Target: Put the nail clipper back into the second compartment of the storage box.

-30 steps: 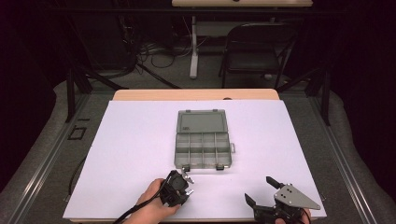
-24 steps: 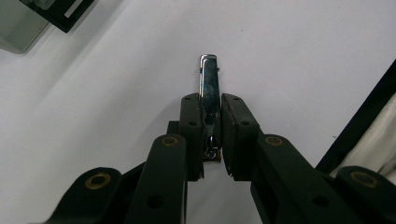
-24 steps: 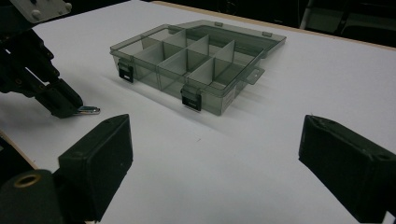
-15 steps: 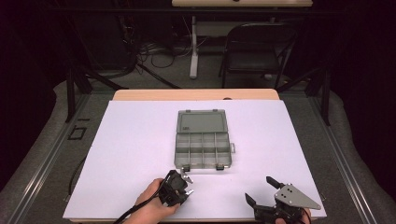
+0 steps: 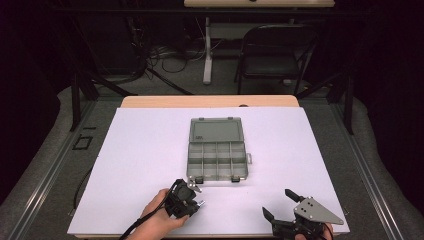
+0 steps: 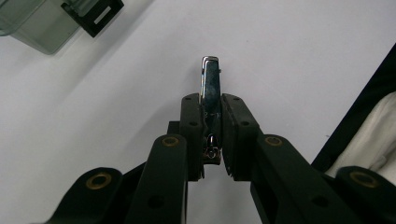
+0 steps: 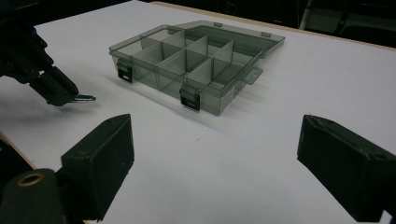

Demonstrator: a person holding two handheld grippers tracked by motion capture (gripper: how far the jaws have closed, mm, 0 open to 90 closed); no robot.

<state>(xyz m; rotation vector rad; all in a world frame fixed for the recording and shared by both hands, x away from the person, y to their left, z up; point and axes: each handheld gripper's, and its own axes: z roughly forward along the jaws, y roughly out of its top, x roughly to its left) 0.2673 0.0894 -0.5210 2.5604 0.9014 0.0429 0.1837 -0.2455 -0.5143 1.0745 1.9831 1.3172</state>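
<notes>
Forearm and hand of the person are seen entering from the bottom edge of the high view, left of centre, and the left gripper [image 5: 196, 196] is held low over the white sheet [image 5: 150, 150] that covers the table, angled up and to the right toward the near-left corner of the box. A small shiny metal nail clipper [image 6: 210, 88] is grasped in it: in the left gripper view the two black jaws are pressed flat against the clipper's sides, and its polished tip is seen projecting beyond them over the white sheet. In the right gripper view the same clipper [image 7: 85, 98] is seen lying close to level, just above the sheet, near the box but apart from it.

Further right, at the middle of the table, a grey translucent plastic compartment box [image 5: 217, 156] is set with its lid laid open flat on the far side. Its divided cells are seen bare, and two black latches are carried on its near wall.

At the right, the right gripper [image 5: 281, 204] is held at the near edge of the table, well apart from the box, topped by its grey three-cornered plate. Its jaws are spread wide and released, nothing being held between them, and they are pointed up the table toward the box.
</notes>
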